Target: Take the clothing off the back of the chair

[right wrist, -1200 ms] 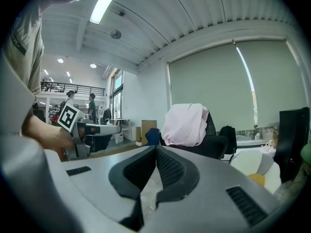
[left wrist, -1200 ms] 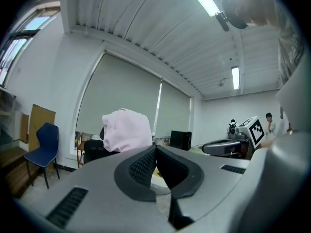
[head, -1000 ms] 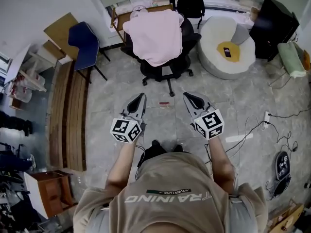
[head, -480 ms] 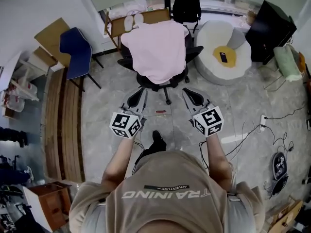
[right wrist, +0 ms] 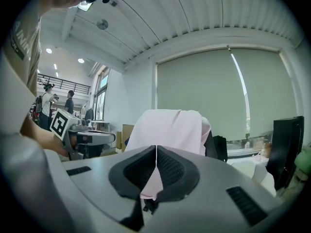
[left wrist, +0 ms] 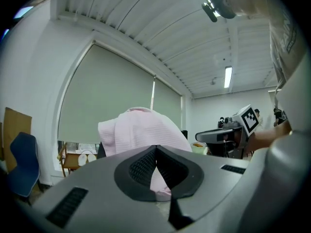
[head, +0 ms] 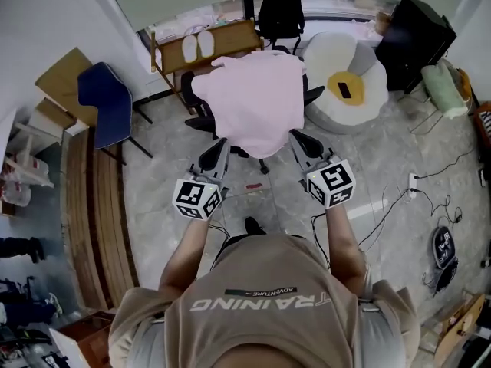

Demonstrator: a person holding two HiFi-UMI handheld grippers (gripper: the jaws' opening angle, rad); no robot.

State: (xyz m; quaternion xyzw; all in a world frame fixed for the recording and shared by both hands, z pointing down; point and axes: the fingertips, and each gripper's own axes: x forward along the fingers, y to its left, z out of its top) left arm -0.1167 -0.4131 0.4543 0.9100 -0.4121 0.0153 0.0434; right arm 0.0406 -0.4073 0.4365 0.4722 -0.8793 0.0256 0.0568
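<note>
Blue chair (head: pixel 103 102) far left, black backpack (head: pixel 280 10) far centre, white beanbag (head: pixel 326 52) far right (yellow cushion (head: pixel 343 87) on top), power strip (head: pixel 413 182) right floor.

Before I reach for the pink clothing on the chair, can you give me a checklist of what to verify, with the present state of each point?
1. Pink clothing draped over the chair back: ok.
2. Left gripper jaws apart for a grasp: not ok, tips together, nothing between.
3. Right gripper jaws apart: not ok, shut and empty.
4. Both grippers aimed at the clothing: ok, it lies straight ahead in each gripper view.
5. Jaw tips clear of the cloth: cannot tell from the head view.
</note>
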